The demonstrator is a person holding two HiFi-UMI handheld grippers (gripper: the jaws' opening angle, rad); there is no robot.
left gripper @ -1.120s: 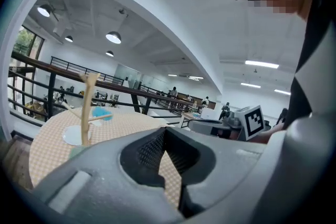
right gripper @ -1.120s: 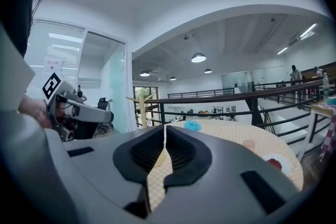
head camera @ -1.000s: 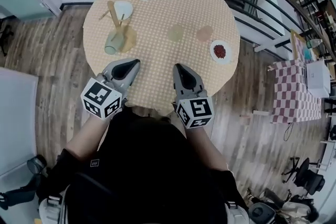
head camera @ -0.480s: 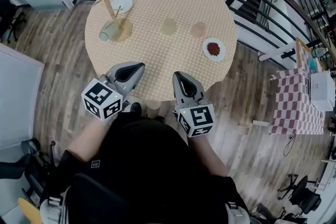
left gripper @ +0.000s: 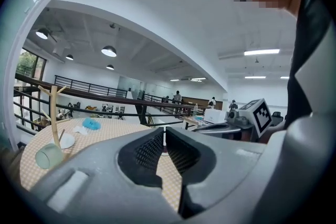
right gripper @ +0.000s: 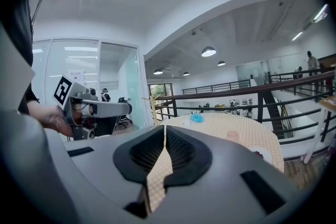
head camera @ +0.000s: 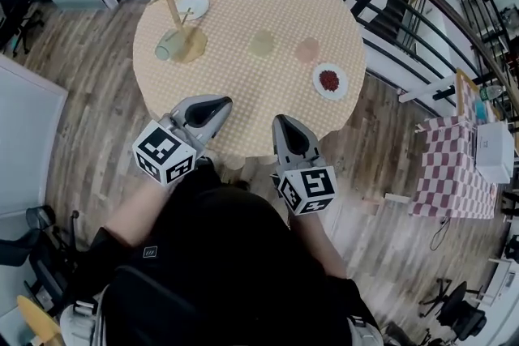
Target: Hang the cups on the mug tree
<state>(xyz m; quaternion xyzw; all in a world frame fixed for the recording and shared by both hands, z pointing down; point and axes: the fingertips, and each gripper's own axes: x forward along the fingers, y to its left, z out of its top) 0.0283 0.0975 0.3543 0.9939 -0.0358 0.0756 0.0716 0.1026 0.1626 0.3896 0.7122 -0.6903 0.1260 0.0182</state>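
Green cup [head camera: 166,49] lies on its side beside the mug tree [head camera: 172,6], far left on the desk [head camera: 268,8]; left gripper [head camera: 219,103], nearer, and right gripper [head camera: 282,122] are both pressed together, empty.

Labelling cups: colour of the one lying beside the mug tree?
Pale green cup; left gripper view shows it best.

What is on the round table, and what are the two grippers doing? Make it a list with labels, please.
table: round table with tan checked cloth
mug tree: wooden mug tree, far left, no cups hung
lying cup: mint green cup on its side beside the tree's base
standing cups: olive green cup and pink cup, mid-table
plate: white plate holding red bits
left gripper: shut, empty
right gripper: shut, empty
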